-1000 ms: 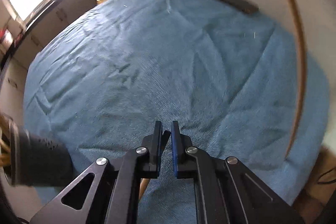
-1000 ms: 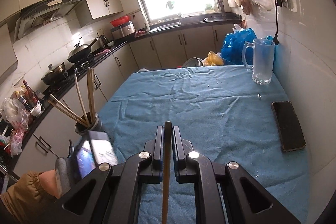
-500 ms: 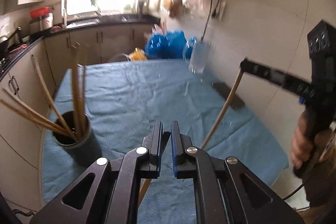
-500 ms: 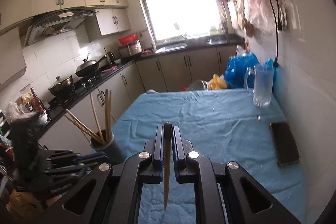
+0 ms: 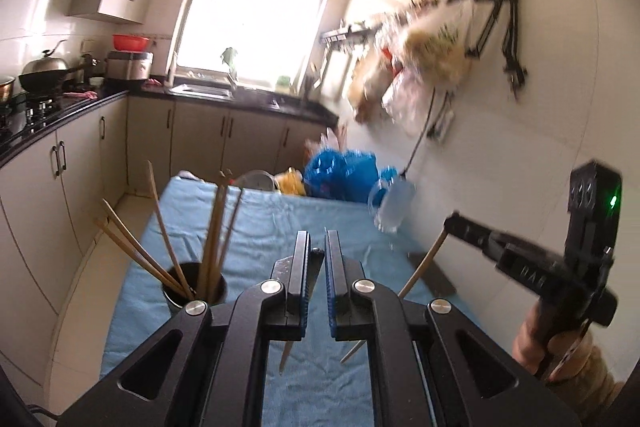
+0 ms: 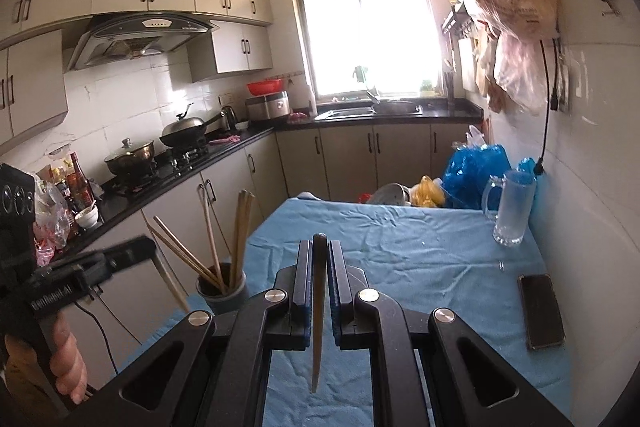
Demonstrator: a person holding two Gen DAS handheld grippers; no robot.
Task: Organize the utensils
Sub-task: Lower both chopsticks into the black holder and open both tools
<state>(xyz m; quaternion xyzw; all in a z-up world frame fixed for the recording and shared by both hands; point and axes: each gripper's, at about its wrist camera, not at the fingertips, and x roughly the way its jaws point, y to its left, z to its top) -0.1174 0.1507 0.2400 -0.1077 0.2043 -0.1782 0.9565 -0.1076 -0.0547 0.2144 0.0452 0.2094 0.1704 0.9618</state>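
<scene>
A dark holder cup with several wooden chopsticks stands at the left edge of the blue-clothed table. My left gripper is shut on one chopstick, whose lower end hangs under the jaws; in the right wrist view this gripper hovers left of the cup with its stick slanting down. My right gripper is shut on another chopstick pointing downward. The left wrist view shows it at the right, its stick angled over the cloth.
A glass mug and a dark phone sit along the table's right side by the tiled wall. Blue plastic bags and a bowl lie past the far edge. Kitchen cabinets and a stove counter run along the left.
Both grippers have risen above the table. The left one swung up from facing the cloth to looking level across the kitchen, so the cup and the right gripper came into its view.
</scene>
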